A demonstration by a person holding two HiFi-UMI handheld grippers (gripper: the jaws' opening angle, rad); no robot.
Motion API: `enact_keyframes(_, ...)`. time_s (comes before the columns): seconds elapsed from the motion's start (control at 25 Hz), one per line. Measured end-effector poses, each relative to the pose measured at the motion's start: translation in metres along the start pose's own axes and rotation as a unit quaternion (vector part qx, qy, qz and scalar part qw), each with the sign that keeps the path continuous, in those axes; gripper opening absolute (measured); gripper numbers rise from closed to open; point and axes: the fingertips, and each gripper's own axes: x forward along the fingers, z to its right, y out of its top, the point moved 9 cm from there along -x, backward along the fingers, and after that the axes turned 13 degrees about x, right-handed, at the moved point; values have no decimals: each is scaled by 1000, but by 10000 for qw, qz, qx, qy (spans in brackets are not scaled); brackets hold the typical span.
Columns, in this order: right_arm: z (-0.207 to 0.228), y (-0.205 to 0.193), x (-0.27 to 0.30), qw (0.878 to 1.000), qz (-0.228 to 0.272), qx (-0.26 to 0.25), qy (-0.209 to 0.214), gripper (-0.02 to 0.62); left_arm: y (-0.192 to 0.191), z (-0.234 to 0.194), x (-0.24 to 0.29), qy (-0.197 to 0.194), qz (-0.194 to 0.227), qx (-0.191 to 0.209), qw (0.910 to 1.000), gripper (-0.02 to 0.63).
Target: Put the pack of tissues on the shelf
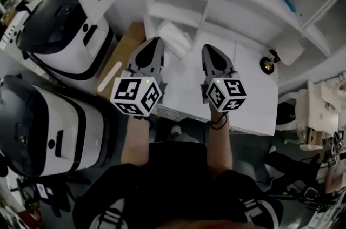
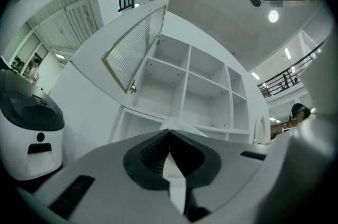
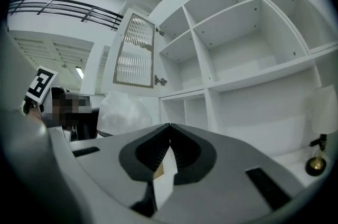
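Left gripper (image 1: 155, 43) fingers are clamped on the edge of the pack of tissues (image 1: 176, 36), so I'm mid-carry, just short of the shelf (image 1: 178, 11). Right gripper (image 1: 212, 51) is closed and empty. Next I ease the pack into a compartment and let go.

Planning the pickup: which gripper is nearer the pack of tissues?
Left. The left gripper has its tips right beside the pack of tissues, which lies just ahead and to its right. The right gripper is farther off, on the pack's right.

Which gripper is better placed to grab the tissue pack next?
Left, probably: the tissue pack lies just ahead of the left gripper, but off to one side of the right gripper. Both are shut.
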Motion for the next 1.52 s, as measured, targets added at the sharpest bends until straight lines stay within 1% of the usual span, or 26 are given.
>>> enact_keyframes(0.12,10,13,9,9999,128,-53,100,20,12,2,18,-40,223,81,9997,11)
enact_keyframes(0.24,13,19,21,9994,174,-87,269,20,23,-3,35,49,485,-102,9988,11)
enact_keyframes(0.32,15,21,26,9991,172,-94,370,20,29,-8,45,123,566,-196,9981,11)
enact_keyframes(0.48,25,25,32,9987,229,-57,461,20,47,-17,69,105,668,8,9977,11)
enact_keyframes(0.64,32,26,34,9986,259,-33,463,20,60,-24,90,57,648,167,9977,11)
enact_keyframes(0.84,39,26,36,9985,251,-13,476,20,76,-24,117,78,571,525,9970,11)
enact_keyframes(1.04,50,33,34,9987,293,-66,402,20,84,-23,151,55,482,745,9960,11)
enact_keyframes(1.2,54,40,29,9987,351,-136,339,20,89,-19,175,-37,379,948,9948,11)
enact_keyframes(1.36,61,46,24,9987,384,-230,263,20,95,-23,198,-91,347,799,9962,11)
enact_keyframes(1.52,67,52,17,9985,426,-318,133,20,98,-33,227,-253,265,580,9976,11)
